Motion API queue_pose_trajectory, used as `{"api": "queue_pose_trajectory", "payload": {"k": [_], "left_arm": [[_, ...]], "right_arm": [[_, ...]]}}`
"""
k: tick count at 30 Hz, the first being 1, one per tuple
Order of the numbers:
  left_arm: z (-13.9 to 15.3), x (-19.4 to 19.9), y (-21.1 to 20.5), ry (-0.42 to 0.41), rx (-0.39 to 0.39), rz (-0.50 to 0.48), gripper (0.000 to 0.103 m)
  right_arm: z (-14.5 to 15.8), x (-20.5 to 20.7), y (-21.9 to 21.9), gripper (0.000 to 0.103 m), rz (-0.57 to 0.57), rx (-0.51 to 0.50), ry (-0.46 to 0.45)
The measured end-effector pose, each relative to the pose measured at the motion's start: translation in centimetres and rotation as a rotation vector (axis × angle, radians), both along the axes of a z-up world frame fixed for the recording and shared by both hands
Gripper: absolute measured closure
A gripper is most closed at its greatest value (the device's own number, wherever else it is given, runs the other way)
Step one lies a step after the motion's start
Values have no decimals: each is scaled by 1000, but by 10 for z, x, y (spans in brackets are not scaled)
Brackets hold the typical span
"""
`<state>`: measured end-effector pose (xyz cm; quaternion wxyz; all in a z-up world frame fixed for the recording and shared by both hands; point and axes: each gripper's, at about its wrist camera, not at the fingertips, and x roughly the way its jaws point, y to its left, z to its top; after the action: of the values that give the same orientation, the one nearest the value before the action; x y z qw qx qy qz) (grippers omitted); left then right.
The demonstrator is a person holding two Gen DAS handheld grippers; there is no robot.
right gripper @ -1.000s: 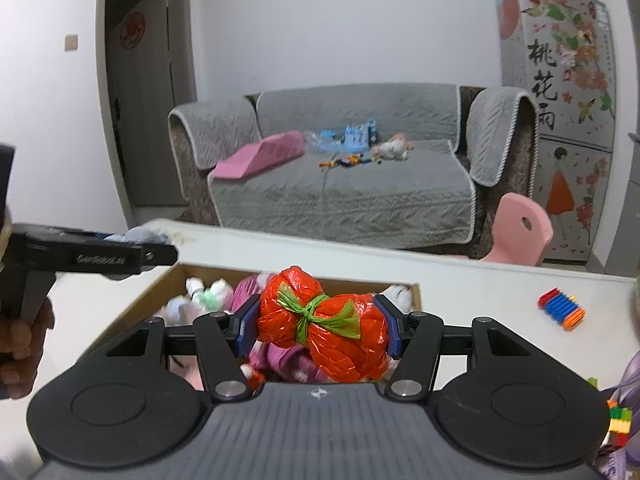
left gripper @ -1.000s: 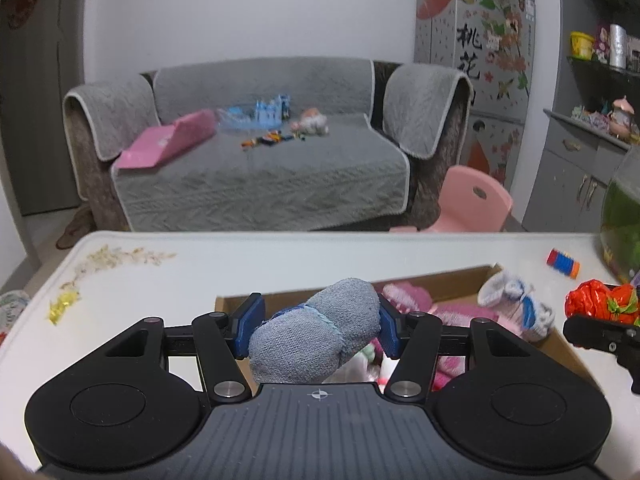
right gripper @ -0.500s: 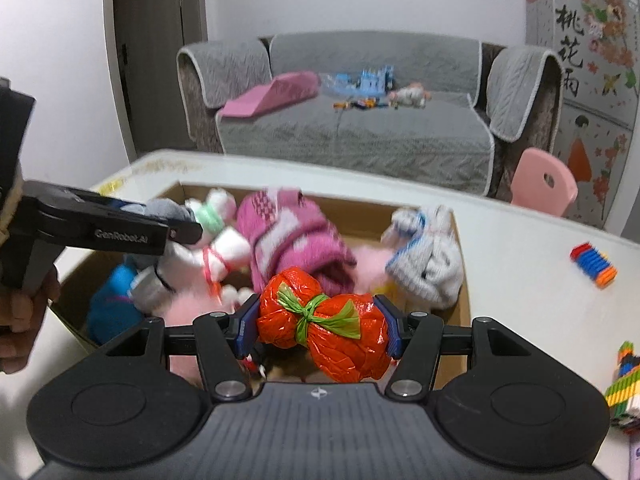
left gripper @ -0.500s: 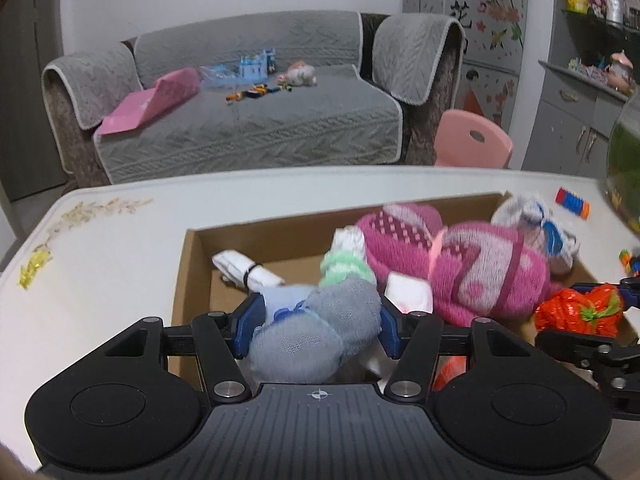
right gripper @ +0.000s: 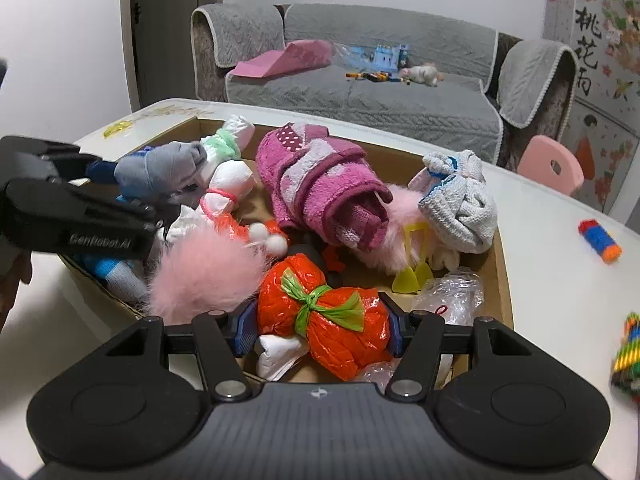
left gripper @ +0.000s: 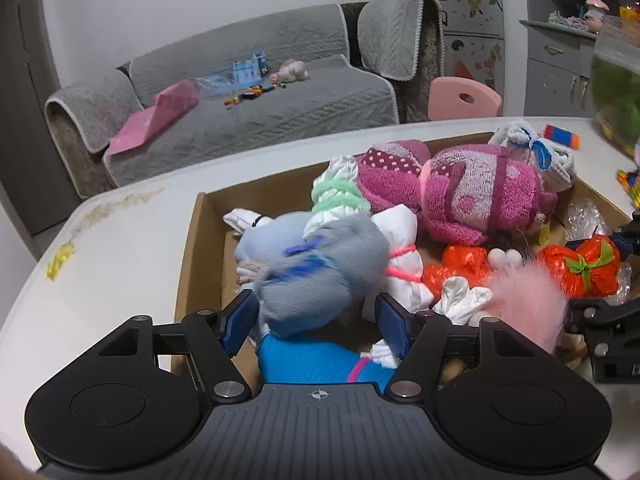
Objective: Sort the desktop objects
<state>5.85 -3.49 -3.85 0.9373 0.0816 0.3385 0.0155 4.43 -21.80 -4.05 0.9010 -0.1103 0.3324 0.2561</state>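
A cardboard box (left gripper: 188, 264) (right gripper: 505, 276) on the white table holds several soft bundles. My left gripper (left gripper: 316, 316) is open over the box's left part; the grey sock bundle (left gripper: 320, 276) lies blurred between and just beyond its spread blue pads, also in the right wrist view (right gripper: 160, 172). My right gripper (right gripper: 320, 328) is shut on the orange plastic bundle with a green tie (right gripper: 324, 320), low over the box's near right part; it also shows in the left wrist view (left gripper: 580, 268).
In the box: a magenta towel roll (right gripper: 320, 188), a pink fluffy item (right gripper: 204, 272), a white-blue knit bundle (right gripper: 460, 200), white bundles, a blue sock (left gripper: 320, 364). Toy blocks (right gripper: 600, 240) lie on the table at the right. A sofa and pink chair stand behind.
Both grippers came down over the box. The left jaws opened and the grey sock bundle dropped out of their grip. The right still holds the orange bundle, now lower.
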Motion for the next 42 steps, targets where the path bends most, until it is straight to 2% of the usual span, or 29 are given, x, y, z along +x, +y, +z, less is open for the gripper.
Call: {"api": "queue_pose_trajectory", "payload": {"k": [8, 10, 15, 16, 18, 19, 21, 22, 23, 29, 38, 42], "left_arm": [[3, -50, -7, 13, -5, -25, 33], [5, -59, -7, 13, -27, -15, 36], [10, -62, -4, 17, -55, -4, 36], [12, -62, -4, 16, -55, -5, 34], [19, -64, -3, -4, -65, 5, 9], [23, -66, -4, -20, -65, 9, 3], [31, -70, -6, -40, -54, 1, 1], [34, -72, -8, -41, -44, -4, 1], [37, -73, -10, -42, -31, -11, 1], [53, -77, -16, -37, -54, -28, 0], [54, -79, -18, -25, -79, -11, 0], [55, -80, -18, -10, -89, -13, 0]], "right_arm": [[5, -37, -12, 48, 43, -19, 35], [10, -40, -11, 48, 52, -22, 22], [24, -38, -12, 48, 55, 7, -19], [26, -35, -12, 48, 52, 13, -20], [26, -27, -13, 47, 38, 21, -23], [24, -25, -14, 44, 24, 21, -25], [22, -25, -17, 33, 4, 26, -35], [22, -24, -18, 22, -3, 25, -42], [24, -27, -21, 16, -5, 27, -56], [42, -33, -24, 9, 1, 62, -104], [53, -41, -23, 1, -6, 98, -138], [53, -42, -24, 1, -17, 104, -141]]}}
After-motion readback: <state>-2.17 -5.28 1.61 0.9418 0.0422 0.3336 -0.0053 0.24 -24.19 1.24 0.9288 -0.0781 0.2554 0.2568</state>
